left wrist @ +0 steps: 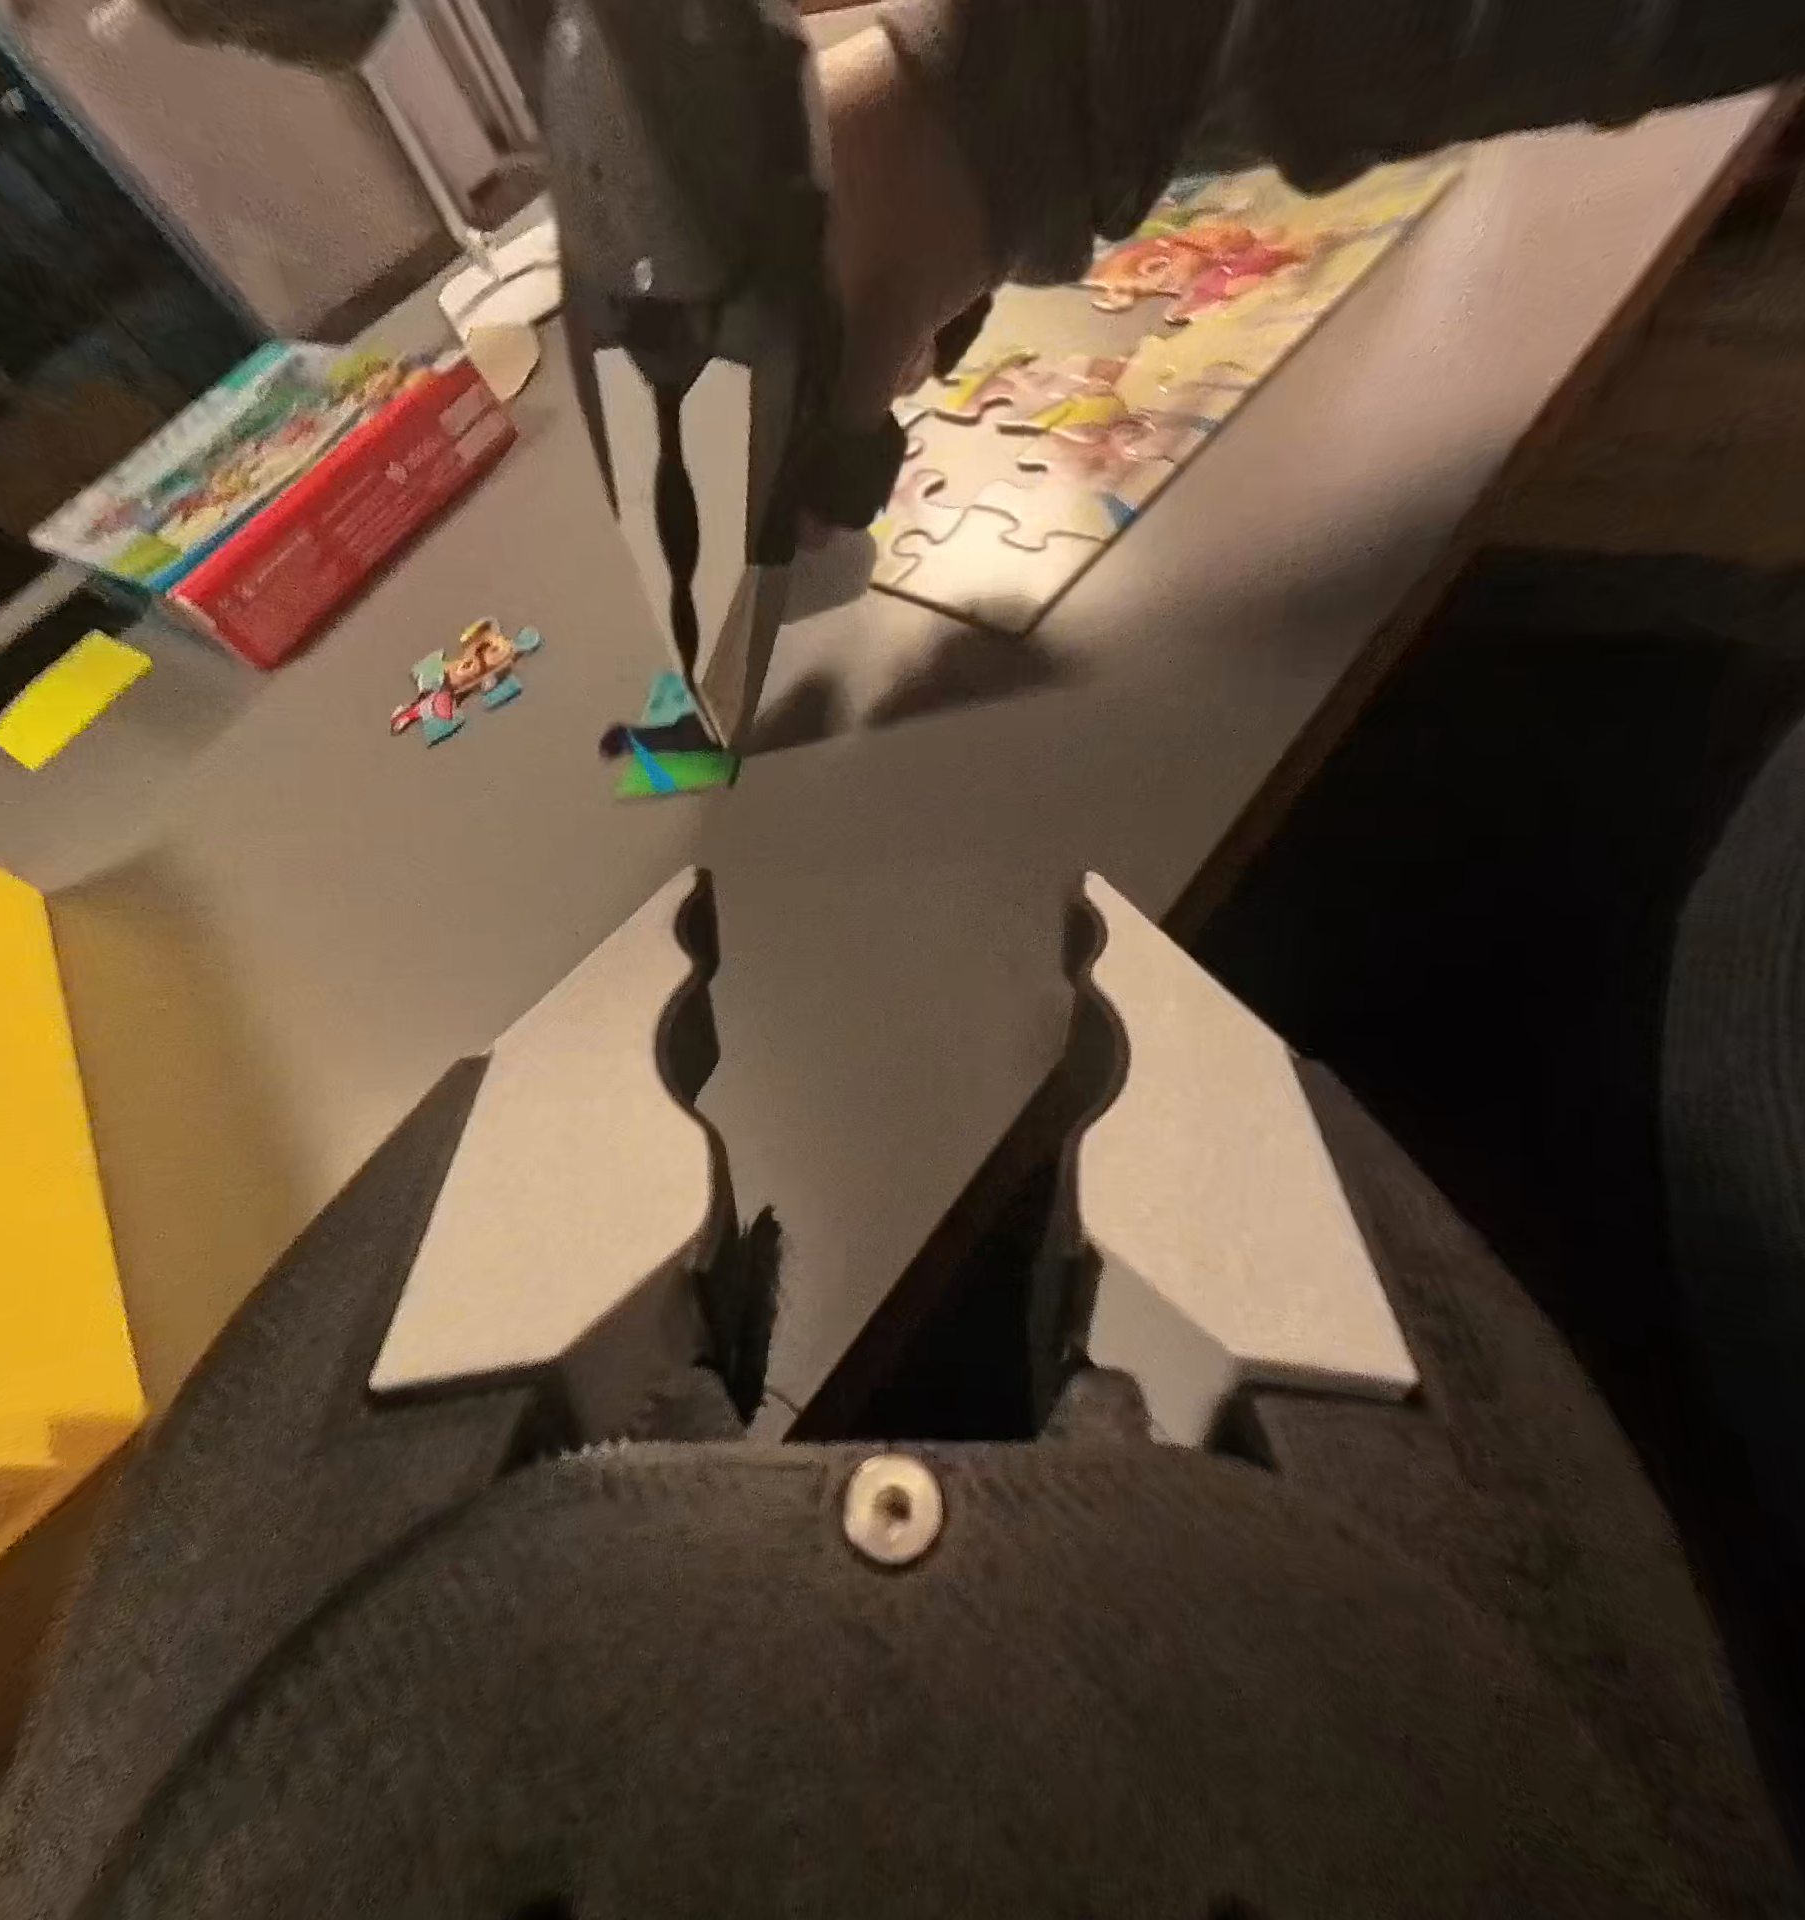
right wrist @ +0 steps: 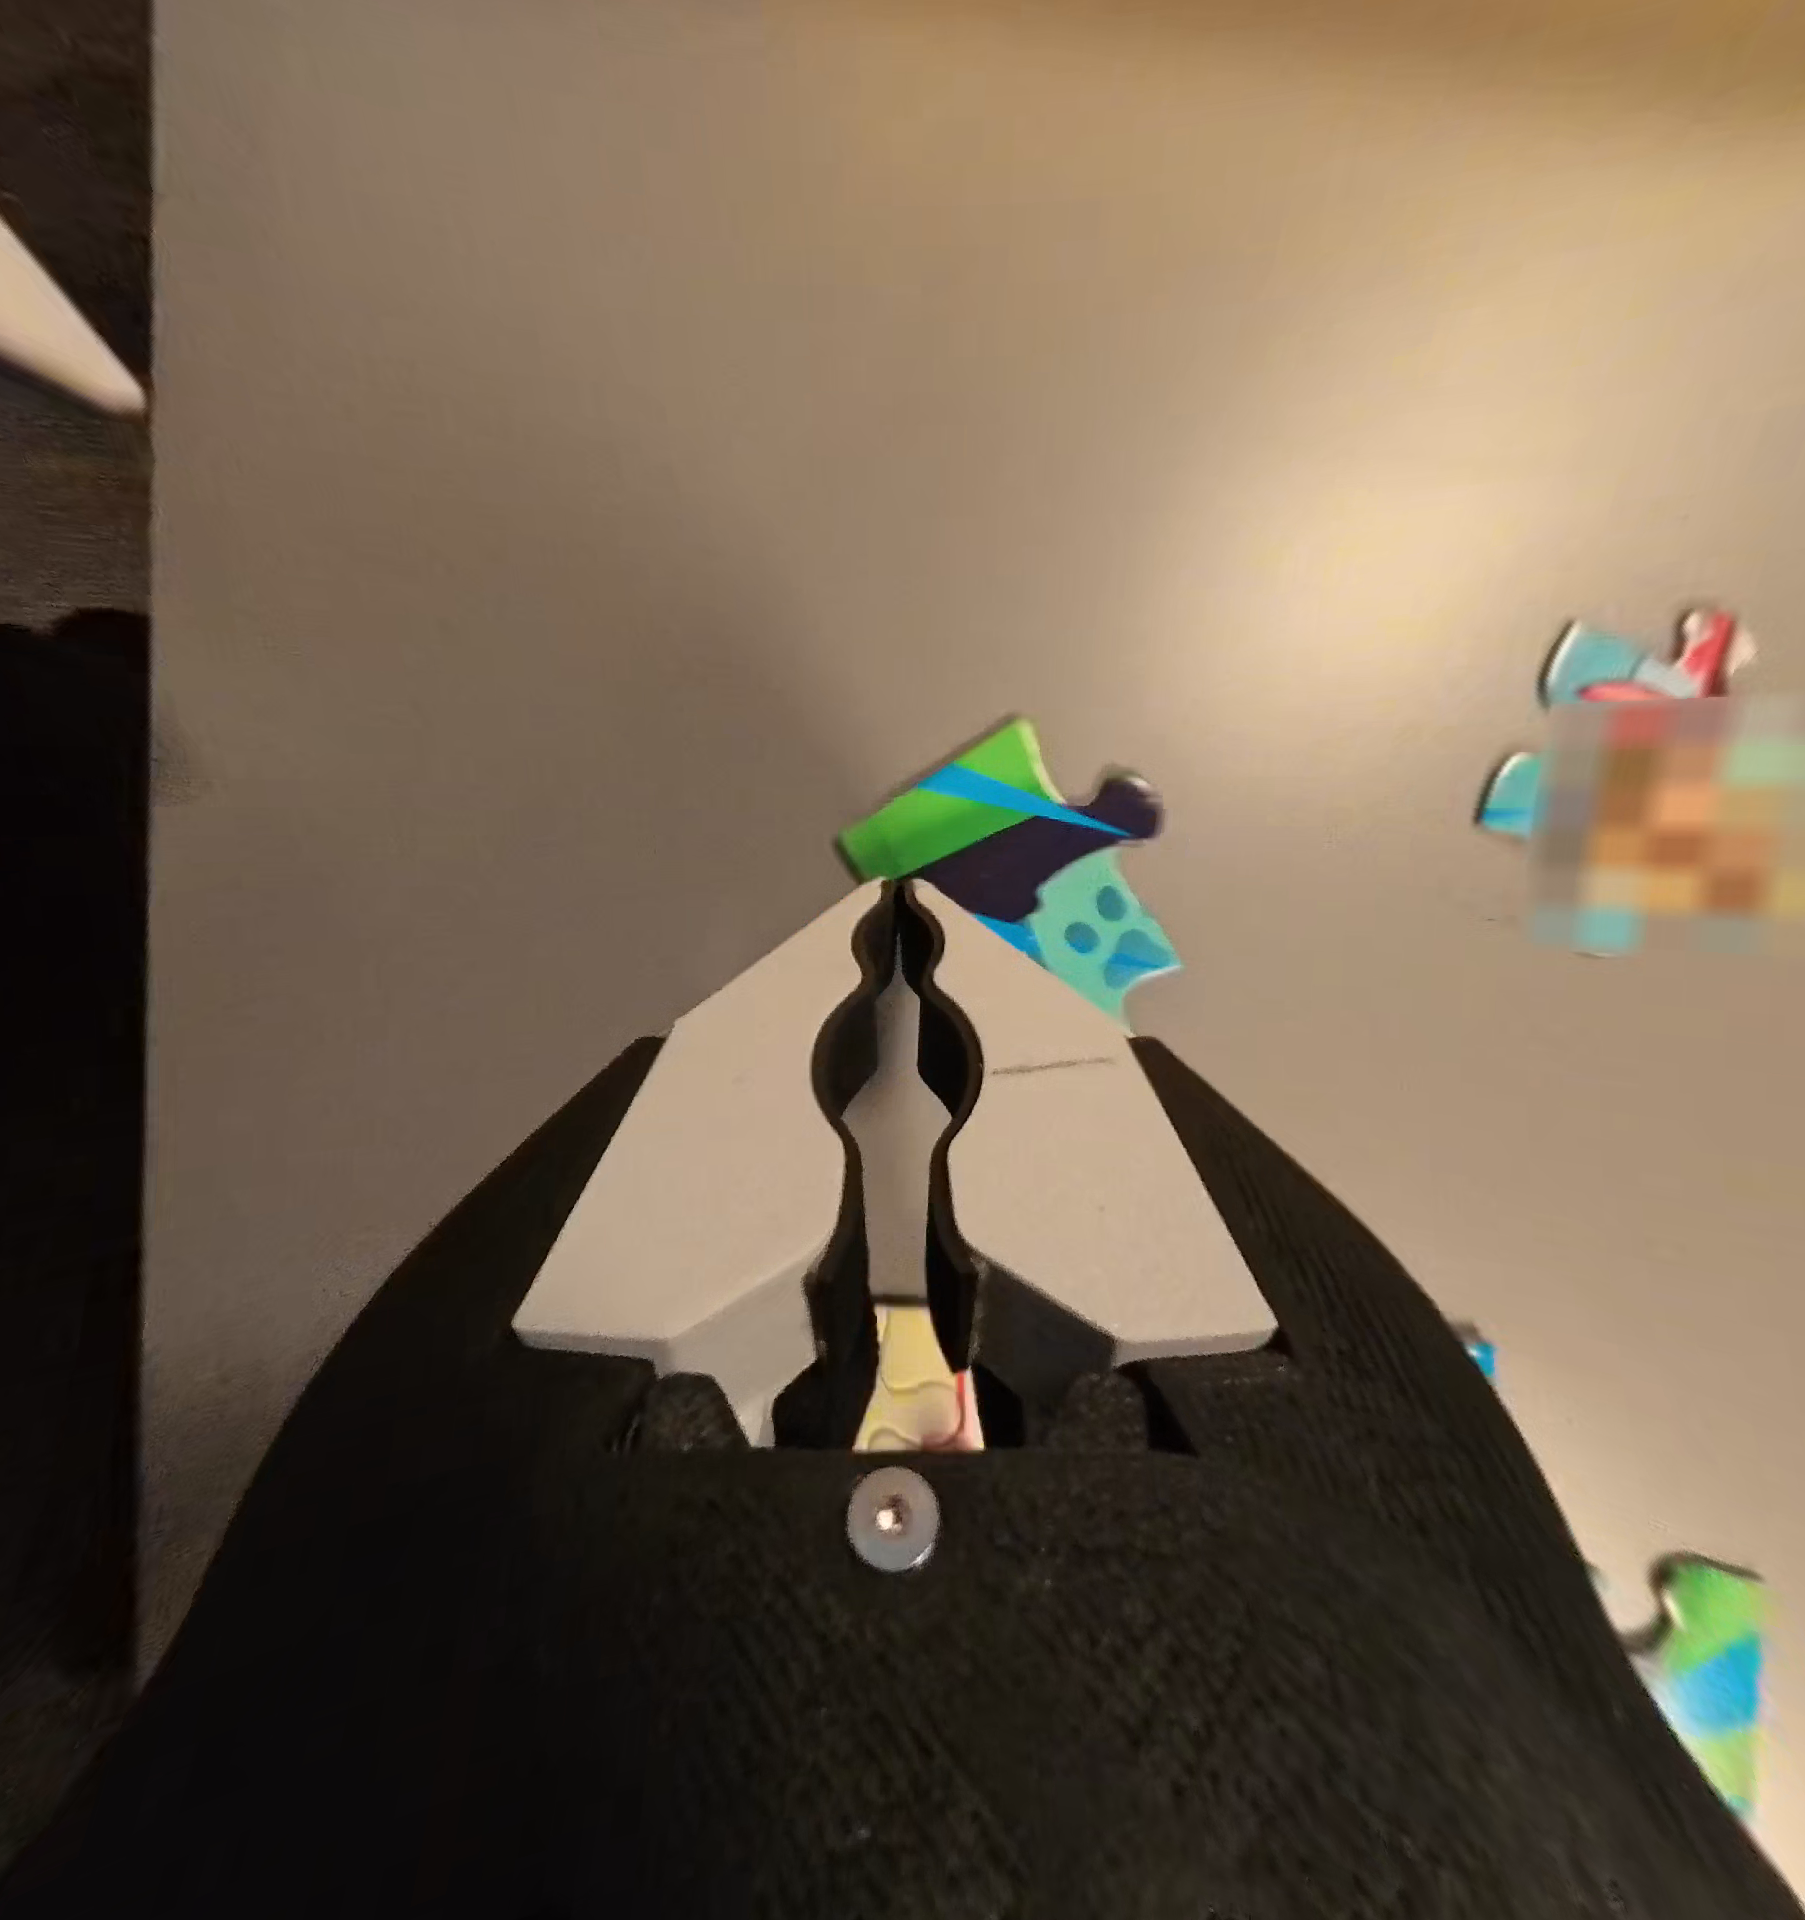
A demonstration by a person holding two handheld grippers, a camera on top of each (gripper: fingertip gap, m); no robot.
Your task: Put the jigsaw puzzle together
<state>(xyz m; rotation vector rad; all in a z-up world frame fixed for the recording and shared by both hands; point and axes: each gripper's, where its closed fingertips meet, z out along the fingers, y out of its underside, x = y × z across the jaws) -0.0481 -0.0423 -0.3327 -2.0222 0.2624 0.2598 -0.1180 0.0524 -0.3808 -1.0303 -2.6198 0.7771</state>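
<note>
The right tool (right wrist: 896, 883) points steeply down at the grey table (right wrist: 565, 520), its two fingertips pinched together on the near corner of a green, blue and dark-purple puzzle piece (right wrist: 991, 831). The piece looks tipped up at that gripped corner, though blur makes the tilt hard to judge. In the left wrist view the same tool (left wrist: 716, 732) comes down from above, a person's hand (left wrist: 877, 260) wrapped round its body.

The left tool (left wrist: 893, 894) is held low and nearly level over the table's near edge, its jaws wide apart with only bare table between them, well short of the gripped piece (left wrist: 669, 774).

Another loose puzzle piece (left wrist: 467, 681) lies to the left. Beyond it sits a red-sided puzzle box (left wrist: 285, 488), and a partly assembled puzzle (left wrist: 1116, 416) lies to the right. A yellow card (left wrist: 72, 698) rests by the left edge.
</note>
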